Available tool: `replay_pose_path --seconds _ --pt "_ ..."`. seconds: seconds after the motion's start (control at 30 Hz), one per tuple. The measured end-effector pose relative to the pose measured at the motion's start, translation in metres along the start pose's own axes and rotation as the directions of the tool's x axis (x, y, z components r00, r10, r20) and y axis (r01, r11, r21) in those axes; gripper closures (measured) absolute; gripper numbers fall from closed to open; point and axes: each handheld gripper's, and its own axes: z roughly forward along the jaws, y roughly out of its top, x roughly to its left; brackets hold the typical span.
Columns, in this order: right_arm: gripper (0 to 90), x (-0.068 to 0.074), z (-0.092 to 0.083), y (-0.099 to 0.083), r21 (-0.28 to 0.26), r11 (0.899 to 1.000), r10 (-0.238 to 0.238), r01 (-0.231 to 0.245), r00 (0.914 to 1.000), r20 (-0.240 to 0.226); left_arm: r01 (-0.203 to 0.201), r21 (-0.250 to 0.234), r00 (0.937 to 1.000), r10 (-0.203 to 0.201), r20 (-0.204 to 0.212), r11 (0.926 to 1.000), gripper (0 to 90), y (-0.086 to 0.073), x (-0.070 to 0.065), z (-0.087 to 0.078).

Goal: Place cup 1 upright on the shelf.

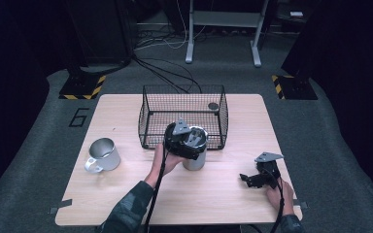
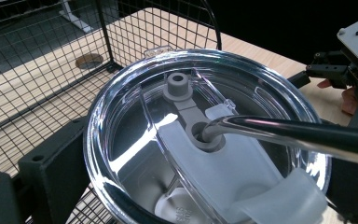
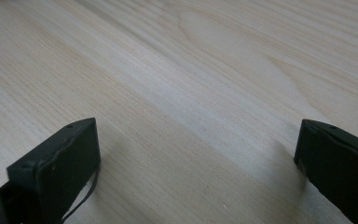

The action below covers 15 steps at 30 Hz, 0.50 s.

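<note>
High view: left hand-held gripper (image 1: 187,141) clasps tumbler (image 1: 195,154) beside basket (image 1: 148,119)

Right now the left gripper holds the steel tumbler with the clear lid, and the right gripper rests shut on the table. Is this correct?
Not fully. The right gripper is open: the right gripper view shows its two jaws wide apart over bare table, with nothing between them. The rest holds: the left gripper is at the steel tumbler, its clear lid on.

Steel tumbler (image 1: 194,154) (clear lid (image 2: 200,140) on, metal straw (image 2: 289,133) in) stands upright beside the basket (image 1: 148,127)
</note>
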Motion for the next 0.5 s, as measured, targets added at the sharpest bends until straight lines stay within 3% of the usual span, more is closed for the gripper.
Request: replay_pose_path --seconds 0.5 --pt "0.0 0.0003 0.0002 0.0002 -0.002 1.000 0.008 -0.008 1.0000 -0.002 -0.004 -0.010 1.0000 0.004 0.006 0.9999 3.9 0.0023 -0.0026 -0.0048"
